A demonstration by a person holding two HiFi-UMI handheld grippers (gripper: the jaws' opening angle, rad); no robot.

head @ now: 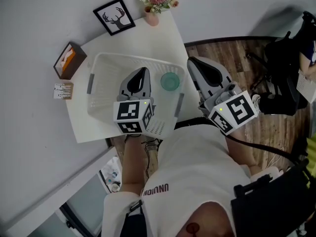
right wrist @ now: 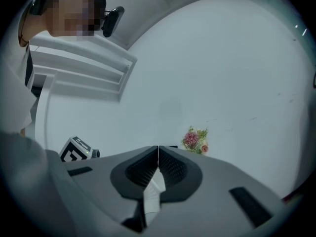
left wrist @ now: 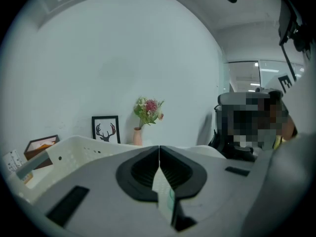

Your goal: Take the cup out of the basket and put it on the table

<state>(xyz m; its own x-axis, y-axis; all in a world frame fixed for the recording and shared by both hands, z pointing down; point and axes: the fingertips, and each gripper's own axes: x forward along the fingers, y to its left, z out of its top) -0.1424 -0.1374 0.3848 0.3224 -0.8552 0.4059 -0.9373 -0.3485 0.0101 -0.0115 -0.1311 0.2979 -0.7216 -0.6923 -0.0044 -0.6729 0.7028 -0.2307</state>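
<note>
Resting in the perforated white plastic basket [head: 106,65]: a round teal cup [head: 170,81]. Left gripper [left wrist: 159,149] and right gripper [right wrist: 158,149] press ribbed black fingers [left wrist: 144,170] together, empty. Smooth white worktop [head: 163,38], wood floor [head: 232,58].
</note>
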